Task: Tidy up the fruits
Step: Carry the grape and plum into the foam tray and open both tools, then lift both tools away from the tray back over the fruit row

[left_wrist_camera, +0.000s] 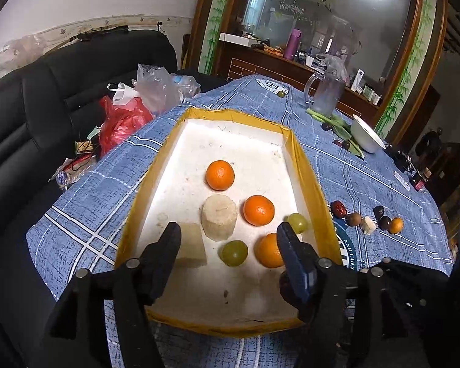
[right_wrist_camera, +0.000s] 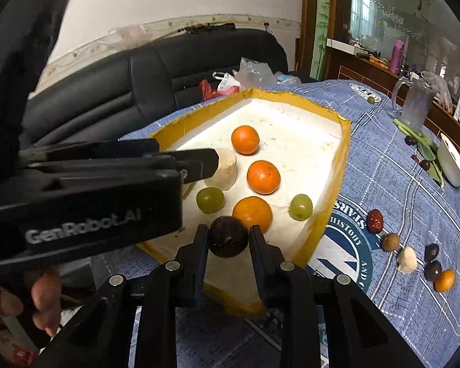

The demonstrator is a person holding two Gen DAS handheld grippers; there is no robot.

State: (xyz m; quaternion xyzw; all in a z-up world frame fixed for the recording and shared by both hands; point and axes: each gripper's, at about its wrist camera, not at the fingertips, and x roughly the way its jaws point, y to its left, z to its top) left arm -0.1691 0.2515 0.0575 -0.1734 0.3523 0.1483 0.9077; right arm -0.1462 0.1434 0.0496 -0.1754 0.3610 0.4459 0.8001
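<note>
A yellow-rimmed white tray holds three oranges, two green grapes and a pale cut chunk. My left gripper is open and empty, hovering over the tray's near end. My right gripper is shut on a dark plum above the tray's near edge, close to an orange. The left gripper shows in the right wrist view. Loose fruits lie in a row on the blue cloth right of the tray.
The table wears a blue checked cloth. A white bowl, green vegetables and a clear jug stand at the far right. Plastic bags sit on the black sofa to the left.
</note>
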